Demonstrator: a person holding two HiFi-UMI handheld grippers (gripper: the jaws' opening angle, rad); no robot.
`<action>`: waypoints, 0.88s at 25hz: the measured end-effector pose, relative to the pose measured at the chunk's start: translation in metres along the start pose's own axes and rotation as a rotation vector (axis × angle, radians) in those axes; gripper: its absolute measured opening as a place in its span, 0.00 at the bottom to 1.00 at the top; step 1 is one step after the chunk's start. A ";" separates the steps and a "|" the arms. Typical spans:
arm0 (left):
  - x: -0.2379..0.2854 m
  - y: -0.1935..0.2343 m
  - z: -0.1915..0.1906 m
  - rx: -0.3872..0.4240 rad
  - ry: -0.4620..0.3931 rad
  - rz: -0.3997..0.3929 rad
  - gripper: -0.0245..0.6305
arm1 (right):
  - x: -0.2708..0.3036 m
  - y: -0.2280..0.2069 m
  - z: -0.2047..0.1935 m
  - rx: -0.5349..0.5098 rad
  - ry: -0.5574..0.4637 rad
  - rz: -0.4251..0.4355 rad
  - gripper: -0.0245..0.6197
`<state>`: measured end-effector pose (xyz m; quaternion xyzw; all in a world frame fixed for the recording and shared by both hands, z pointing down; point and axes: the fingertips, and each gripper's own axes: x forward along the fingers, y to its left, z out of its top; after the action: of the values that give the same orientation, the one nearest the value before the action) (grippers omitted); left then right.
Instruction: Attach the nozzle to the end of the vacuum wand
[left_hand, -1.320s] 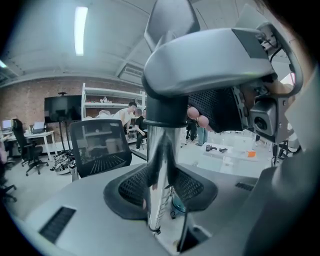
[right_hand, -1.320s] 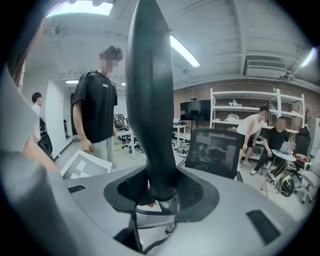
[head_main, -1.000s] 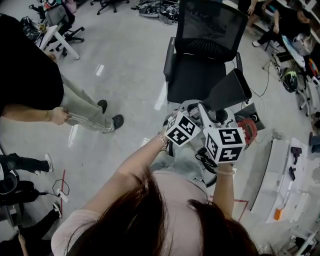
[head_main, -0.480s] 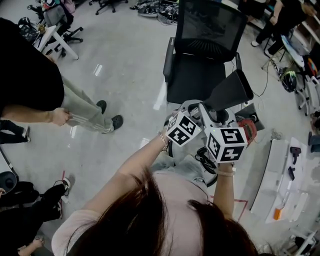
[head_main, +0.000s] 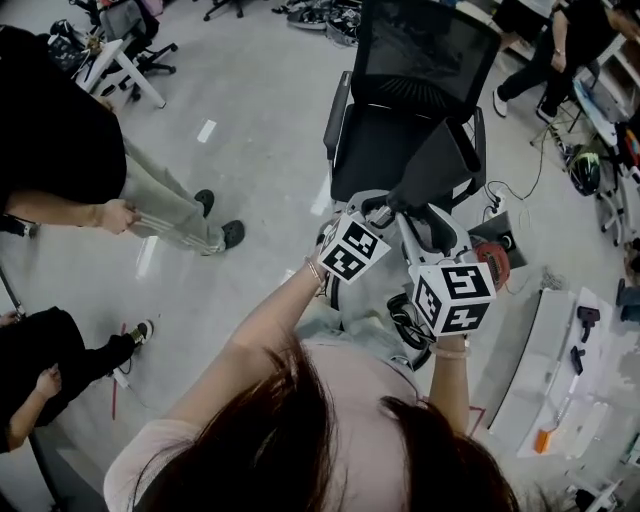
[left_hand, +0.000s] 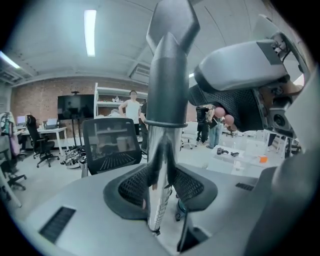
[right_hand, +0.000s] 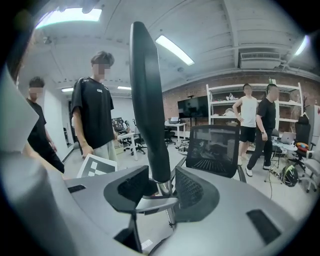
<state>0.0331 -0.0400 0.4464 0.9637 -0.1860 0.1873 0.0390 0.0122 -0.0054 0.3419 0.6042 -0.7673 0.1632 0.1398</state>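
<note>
Head view: both grippers are held up before a black office chair (head_main: 420, 50), with the dark nozzle (head_main: 435, 165) raised above them. The left gripper (left_hand: 160, 192) is clamped on the chrome wand (left_hand: 159, 165), whose upper end is sleeved by the nozzle. The right gripper (right_hand: 161, 186) is closed around the nozzle's lower neck, just above the wand.

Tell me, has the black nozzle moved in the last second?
Yes. The nozzle has swung left: it now overlaps the chair seat instead of sticking out to the right of it.
</note>
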 end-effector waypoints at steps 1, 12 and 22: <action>0.001 0.000 0.001 -0.003 0.000 0.009 0.28 | -0.004 -0.003 -0.002 -0.003 0.002 0.009 0.32; 0.011 -0.032 0.000 -0.036 0.019 0.114 0.28 | -0.056 -0.034 -0.027 -0.001 -0.021 0.087 0.32; 0.020 -0.055 0.005 -0.015 0.021 0.172 0.28 | -0.102 -0.071 -0.046 0.014 -0.045 0.095 0.22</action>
<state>0.0724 0.0035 0.4494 0.9419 -0.2691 0.1986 0.0321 0.1058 0.0890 0.3477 0.5715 -0.7969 0.1616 0.1105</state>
